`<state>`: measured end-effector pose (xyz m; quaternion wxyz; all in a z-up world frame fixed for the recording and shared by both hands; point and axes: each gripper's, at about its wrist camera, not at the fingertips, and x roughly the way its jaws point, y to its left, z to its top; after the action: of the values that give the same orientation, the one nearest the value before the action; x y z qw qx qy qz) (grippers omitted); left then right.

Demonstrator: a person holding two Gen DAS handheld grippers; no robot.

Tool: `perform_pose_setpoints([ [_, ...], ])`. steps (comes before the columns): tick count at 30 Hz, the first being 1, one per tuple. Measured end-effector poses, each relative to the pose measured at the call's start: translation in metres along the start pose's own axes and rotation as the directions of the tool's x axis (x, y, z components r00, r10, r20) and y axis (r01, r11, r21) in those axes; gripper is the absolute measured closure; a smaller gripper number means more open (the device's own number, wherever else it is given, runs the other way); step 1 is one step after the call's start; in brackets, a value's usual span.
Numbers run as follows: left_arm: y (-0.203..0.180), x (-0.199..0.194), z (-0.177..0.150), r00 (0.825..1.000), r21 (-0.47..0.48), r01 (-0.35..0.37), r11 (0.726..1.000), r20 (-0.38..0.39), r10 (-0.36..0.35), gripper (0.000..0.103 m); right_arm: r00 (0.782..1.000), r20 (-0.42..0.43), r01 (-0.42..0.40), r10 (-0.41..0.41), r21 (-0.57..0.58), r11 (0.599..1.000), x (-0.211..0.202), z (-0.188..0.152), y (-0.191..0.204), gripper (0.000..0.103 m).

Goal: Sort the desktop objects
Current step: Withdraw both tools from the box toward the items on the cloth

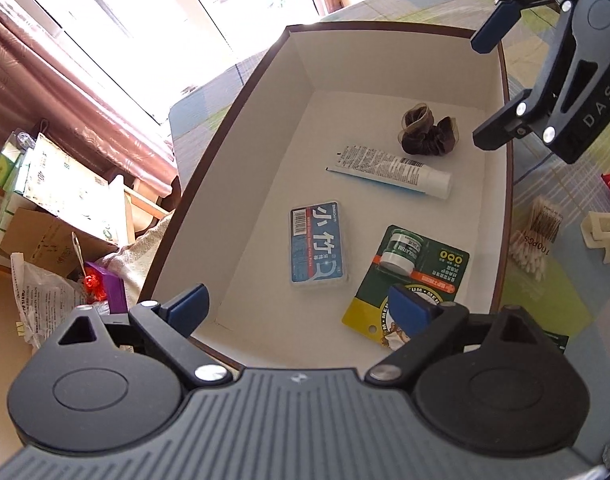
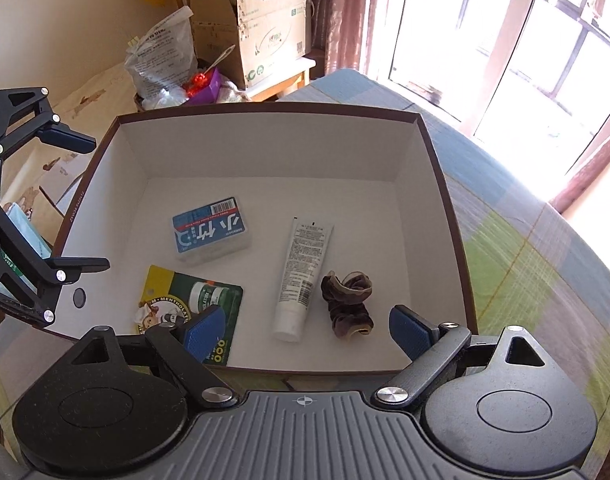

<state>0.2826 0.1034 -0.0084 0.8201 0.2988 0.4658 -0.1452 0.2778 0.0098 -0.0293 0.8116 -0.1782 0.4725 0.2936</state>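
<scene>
A white-lined box (image 2: 437, 216) with a dark rim stood on a checked cloth (image 2: 545, 280), and four things lay on its floor. A blue case (image 2: 211, 234) lay toward the far left, a green card (image 2: 185, 308) carrying a small jar was near left and just beside it, a white tube (image 2: 301, 276) lay in the middle, and a brown scrunchie (image 2: 347, 304) was just right of the tube, close to its cap.

The tube's long axis ran near to far in the right wrist view, cap toward the near wall.

The right gripper (image 2: 305, 334) was held over the near rim, its jaws wide apart and nothing between them; tube and scrunchie lay just beyond its fingers. The left gripper (image 1: 303, 306) hung over the box's left end, jaws likewise apart and empty, with the card and case nearest it.

Outside the box, on the cloth, a pack of cotton swabs (image 1: 535, 240) and a cream clip (image 1: 603, 236) were seen in the left wrist view, beside the box wall on the right gripper's side. By position the right gripper was judged the nearer to them. Whether more was meant for the box could not be settled.
</scene>
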Motion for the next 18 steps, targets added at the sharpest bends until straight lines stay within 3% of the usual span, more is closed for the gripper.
perform_pose_setpoints([
  [7, -0.011, -0.029, -0.008, 0.999, -0.031, -0.035, 0.999, 0.021, 0.036, 0.007, 0.999, 0.040, -0.015, 0.015, -0.009, 1.000, -0.021, -0.014, 0.002, 0.009],
  [18, -0.036, -0.077, -0.034, 0.997, -0.154, -0.051, 0.987, 0.042, 0.059, 0.006, 0.994, 0.091, -0.058, 0.061, -0.030, 0.998, -0.057, -0.049, 0.000, 0.009],
])
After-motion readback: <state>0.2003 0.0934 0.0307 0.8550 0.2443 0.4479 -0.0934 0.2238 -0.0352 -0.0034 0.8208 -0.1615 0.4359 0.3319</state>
